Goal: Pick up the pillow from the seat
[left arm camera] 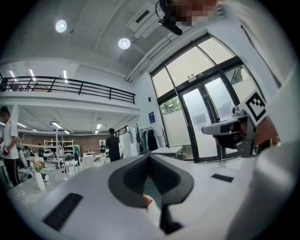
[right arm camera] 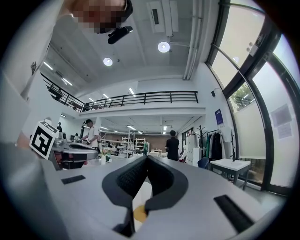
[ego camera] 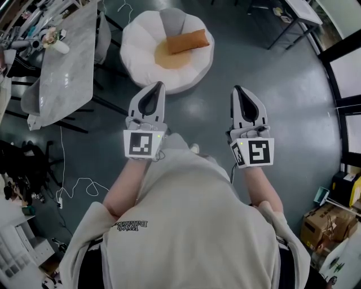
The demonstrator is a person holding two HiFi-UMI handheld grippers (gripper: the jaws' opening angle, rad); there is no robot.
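Observation:
An orange rectangular pillow [ego camera: 187,41] lies on a round white cushioned seat [ego camera: 138,48], partly over a tan round pad [ego camera: 165,58]. The seat stands on the grey floor ahead of me. My left gripper [ego camera: 160,84] is shut and empty, and its tips are just short of the seat's near rim. My right gripper [ego camera: 236,88] is also shut and empty, to the right of the seat and farther from it. Both point level toward the seat. In the left gripper view a sliver of orange shows through the opening behind the closed jaws of the left gripper [left arm camera: 149,155]. The right gripper [right arm camera: 146,157] shows the same closed tips.
A grey marble table [ego camera: 67,62] with chairs stands at the left, close to the seat. A white cable [ego camera: 73,186] trails over the floor at lower left. Cardboard boxes [ego camera: 321,226] sit at lower right, a desk [ego camera: 299,14] at top right. People stand far off in the room.

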